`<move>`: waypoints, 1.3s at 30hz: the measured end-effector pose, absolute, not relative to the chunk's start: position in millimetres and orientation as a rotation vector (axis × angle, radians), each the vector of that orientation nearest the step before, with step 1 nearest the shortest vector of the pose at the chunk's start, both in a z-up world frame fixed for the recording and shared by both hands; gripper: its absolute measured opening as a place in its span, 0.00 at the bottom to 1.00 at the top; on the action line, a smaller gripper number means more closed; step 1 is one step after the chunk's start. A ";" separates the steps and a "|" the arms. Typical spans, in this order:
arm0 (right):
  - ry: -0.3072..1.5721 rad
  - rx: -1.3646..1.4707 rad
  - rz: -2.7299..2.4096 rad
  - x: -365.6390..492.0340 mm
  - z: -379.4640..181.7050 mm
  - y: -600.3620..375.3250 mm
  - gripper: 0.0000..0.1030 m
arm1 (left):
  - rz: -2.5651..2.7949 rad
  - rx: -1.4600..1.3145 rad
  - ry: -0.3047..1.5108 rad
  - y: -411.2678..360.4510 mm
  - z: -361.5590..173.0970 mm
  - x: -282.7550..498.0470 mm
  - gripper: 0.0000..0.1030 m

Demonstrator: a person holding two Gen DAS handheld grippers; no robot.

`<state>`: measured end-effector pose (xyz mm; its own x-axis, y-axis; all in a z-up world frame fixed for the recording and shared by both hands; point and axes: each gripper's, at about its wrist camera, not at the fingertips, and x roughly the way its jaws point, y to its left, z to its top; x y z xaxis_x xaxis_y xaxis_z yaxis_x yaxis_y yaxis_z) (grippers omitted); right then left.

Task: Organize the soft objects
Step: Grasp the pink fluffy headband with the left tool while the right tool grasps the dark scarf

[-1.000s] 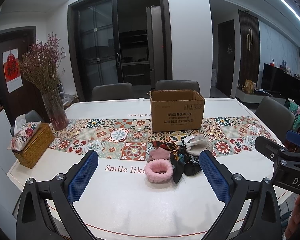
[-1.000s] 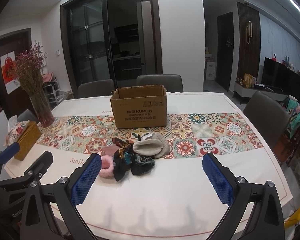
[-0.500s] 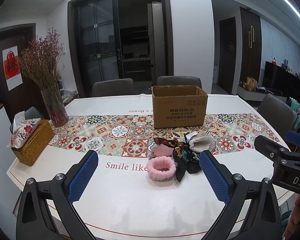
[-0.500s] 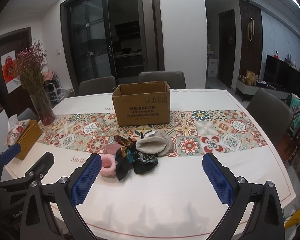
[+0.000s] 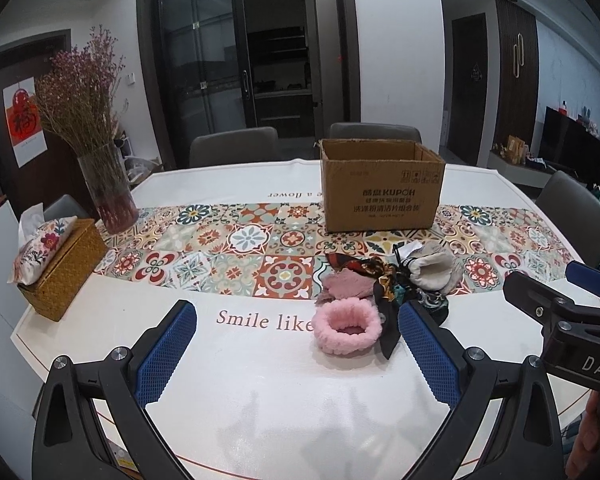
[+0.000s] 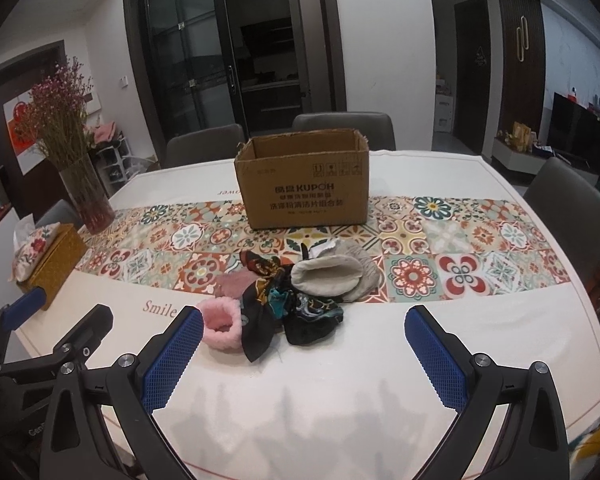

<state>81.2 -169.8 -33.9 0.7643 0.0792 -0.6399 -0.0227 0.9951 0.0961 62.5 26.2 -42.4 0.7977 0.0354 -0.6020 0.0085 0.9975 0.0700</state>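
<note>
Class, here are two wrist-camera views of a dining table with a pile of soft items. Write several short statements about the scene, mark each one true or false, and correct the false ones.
1. The cardboard box is open at the top. True.
2. The pink fluffy band lies inside the box. False: it lies on the white tablecloth, in front of the box.
3. The left gripper holds the patterned scarf. False: its fingers are spread and hold nothing.
4. The right gripper is open. True.
5. A vase of dried flowers stands behind the woven tissue box. True.
</note>
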 end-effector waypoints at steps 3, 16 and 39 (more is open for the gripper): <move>0.732 0.090 0.061 98.7 -47.7 -168.2 0.99 | 0.007 0.076 0.679 27.4 -55.4 76.8 0.99; 0.840 0.102 0.039 154.6 -93.7 -169.5 0.98 | -0.038 0.079 0.789 24.1 -102.0 134.6 0.94; 0.976 0.071 0.062 213.7 -172.6 -174.0 0.87 | -0.028 0.098 0.995 13.5 -187.2 189.9 0.73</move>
